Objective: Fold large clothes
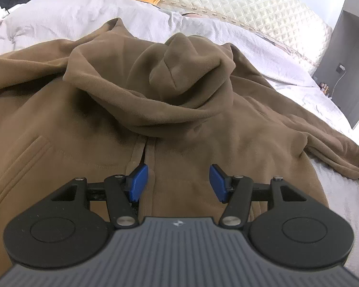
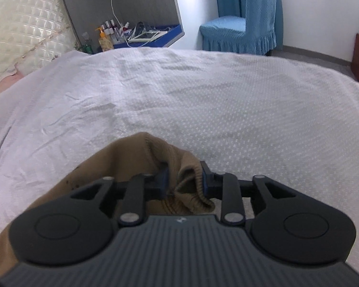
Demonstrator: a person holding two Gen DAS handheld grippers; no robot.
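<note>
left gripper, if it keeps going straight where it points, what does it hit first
Probably the brown hooded jacket: the left gripper, jaws open and empty, points down at its front by the zipper, below the hood.

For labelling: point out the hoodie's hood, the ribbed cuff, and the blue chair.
hood (image 1: pixel 179 76): left wrist view, on its crumpled top.
ribbed cuff (image 2: pixel 191 179): right wrist view, on the knit band between the gripper's pads.
blue chair (image 2: pixel 227 27): right wrist view, on its covered seat.
</note>
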